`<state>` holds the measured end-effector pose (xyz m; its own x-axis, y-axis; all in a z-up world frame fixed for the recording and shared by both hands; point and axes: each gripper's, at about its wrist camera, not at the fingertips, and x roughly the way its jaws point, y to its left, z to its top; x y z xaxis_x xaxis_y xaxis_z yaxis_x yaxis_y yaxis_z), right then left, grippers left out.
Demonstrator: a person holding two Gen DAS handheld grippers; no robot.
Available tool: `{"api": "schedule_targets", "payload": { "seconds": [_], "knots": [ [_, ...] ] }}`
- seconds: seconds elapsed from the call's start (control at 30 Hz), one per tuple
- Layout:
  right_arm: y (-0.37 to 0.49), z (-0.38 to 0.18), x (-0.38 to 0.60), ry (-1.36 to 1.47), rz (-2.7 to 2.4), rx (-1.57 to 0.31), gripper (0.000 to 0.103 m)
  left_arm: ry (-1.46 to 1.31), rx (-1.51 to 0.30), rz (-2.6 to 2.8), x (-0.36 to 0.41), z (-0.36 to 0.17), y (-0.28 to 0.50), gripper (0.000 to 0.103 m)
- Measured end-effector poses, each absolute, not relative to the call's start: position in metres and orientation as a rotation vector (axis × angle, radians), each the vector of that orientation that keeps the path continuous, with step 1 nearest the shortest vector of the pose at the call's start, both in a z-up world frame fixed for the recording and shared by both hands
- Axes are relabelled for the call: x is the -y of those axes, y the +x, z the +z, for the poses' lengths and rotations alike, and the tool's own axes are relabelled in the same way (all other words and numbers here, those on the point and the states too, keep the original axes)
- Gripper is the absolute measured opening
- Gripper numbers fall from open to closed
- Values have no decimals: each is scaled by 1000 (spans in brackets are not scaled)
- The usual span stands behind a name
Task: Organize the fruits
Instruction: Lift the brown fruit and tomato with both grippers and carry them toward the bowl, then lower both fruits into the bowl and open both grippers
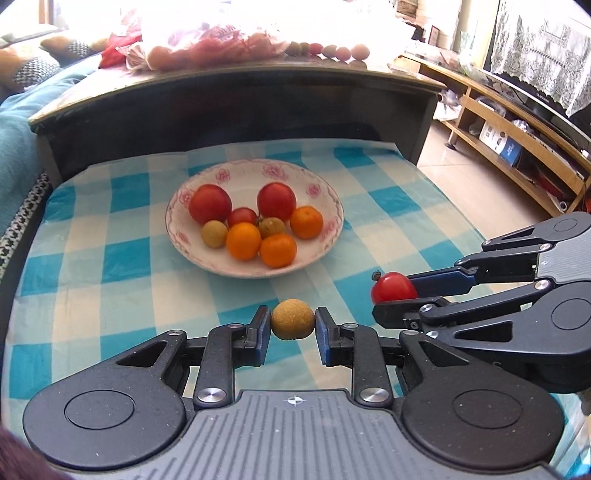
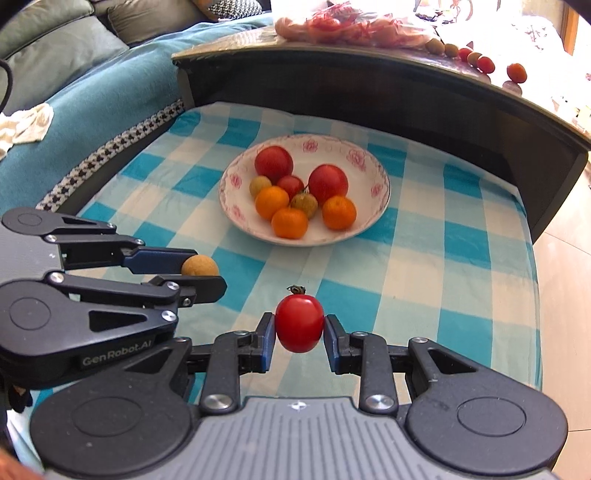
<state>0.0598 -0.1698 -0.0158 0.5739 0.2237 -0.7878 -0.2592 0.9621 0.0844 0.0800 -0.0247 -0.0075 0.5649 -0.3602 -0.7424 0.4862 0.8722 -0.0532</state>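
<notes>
Up close, the left gripper point(image 1: 293, 320) has its fingers point(image 1: 261, 325) pressed on either side of a small tan longan point(image 1: 293, 319) — held just above the checked cloth point(image 1: 110, 236). To its right, the right gripper point(image 2: 300, 325) clamps a red cherry tomato point(image 2: 299, 323) between its fingers point(image 2: 269, 332), stem end pointing away. Farther off, at the middle of the counter point(image 2: 524, 288), sits a white floral bowl point(image 1: 325, 192) with two big tomatoes, a small one, three oranges and two greenish-tan fruits. Beyond, on a higher dark table point(image 1: 236, 77) — more loose fruit beside a plastic bag point(image 1: 221, 33).
</notes>
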Motion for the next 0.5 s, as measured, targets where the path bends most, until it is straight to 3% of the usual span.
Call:
{"api": "schedule_targets", "payload": {
  "seconds": [0.5],
  "knots": [
    [139, -17, 172, 17, 262, -895, 30, 130, -840, -420, 28, -12, 150, 32]
  ]
}}
